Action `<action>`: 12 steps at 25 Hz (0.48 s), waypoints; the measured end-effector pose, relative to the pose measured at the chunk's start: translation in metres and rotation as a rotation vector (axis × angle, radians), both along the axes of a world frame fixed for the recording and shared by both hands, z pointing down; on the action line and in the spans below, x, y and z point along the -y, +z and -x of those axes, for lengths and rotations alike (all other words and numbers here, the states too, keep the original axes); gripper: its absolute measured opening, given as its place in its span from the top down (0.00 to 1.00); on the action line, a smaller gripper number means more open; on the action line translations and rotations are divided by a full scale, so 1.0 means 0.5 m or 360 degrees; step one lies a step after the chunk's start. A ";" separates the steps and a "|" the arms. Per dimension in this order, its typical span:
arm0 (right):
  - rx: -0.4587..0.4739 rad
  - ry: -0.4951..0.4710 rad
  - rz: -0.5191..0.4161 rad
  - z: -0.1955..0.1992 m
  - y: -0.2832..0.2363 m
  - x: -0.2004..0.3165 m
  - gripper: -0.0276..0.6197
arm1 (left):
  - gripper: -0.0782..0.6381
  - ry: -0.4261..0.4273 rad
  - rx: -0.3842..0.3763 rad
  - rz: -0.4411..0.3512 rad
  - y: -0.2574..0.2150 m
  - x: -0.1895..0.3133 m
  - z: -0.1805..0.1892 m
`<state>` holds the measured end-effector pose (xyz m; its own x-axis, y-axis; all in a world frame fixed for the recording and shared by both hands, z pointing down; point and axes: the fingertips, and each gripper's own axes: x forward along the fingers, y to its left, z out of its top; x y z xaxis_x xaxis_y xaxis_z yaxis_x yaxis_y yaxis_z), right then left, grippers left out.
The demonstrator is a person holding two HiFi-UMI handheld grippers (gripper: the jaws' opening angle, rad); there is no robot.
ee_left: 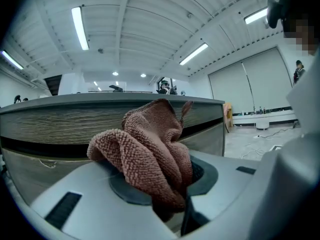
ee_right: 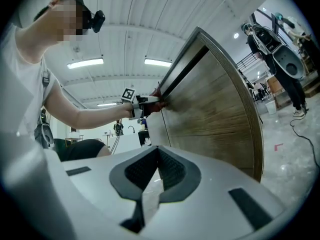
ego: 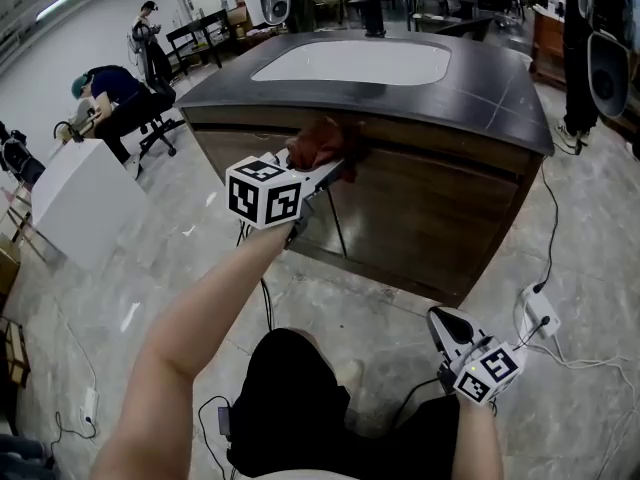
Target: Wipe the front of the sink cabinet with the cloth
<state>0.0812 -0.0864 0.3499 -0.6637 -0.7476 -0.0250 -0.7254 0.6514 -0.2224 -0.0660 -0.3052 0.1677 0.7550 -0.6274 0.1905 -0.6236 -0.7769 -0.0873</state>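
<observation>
While you stand over the pale marble floor (ego: 200,268), the sink cabinet (ego: 430,198) fills the middle of the head view, its dark countertop (ego: 500,88) set with a white basin (ego: 350,63) and its brown wood-grain front facing you. Off to your left stands a white box (ego: 80,198), well apart from the cabinet, and beyond it a person (ego: 110,93) sits bent over on an office chair.

Your left arm reaches forward and holds the left gripper (ego: 335,163) up at the top of the cabinet front, just under the countertop's edge. In the left gripper view its jaws are clamped on the cloth (ee_left: 150,149), a reddish-brown terry cloth bunched into folds that stand up above the pads. The head view shows that cloth (ego: 320,143) lying against the upper strip of the front, left of its middle. From the right gripper view you see the same contact side-on, with the left gripper (ee_right: 150,103) at the dark groove beneath the countertop.

Your right gripper (ego: 450,328) hangs low by your right side, near the floor and apart from the cabinet. Its jaws (ee_right: 157,171) are brought together with nothing between them.

A white power strip (ego: 540,313) lies on the floor near the cabinet's right corner, with cables trailing from it.
</observation>
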 end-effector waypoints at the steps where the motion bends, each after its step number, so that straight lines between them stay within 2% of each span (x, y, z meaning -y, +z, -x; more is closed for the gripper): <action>1: 0.0005 0.0002 0.0006 0.001 0.004 0.000 0.94 | 0.71 0.0014 -0.0010 0.0010 -0.003 -0.006 -0.012; 12: -0.0016 0.0033 0.0092 0.008 0.080 -0.001 0.94 | 0.72 0.0206 -0.0075 0.0103 0.003 -0.079 -0.173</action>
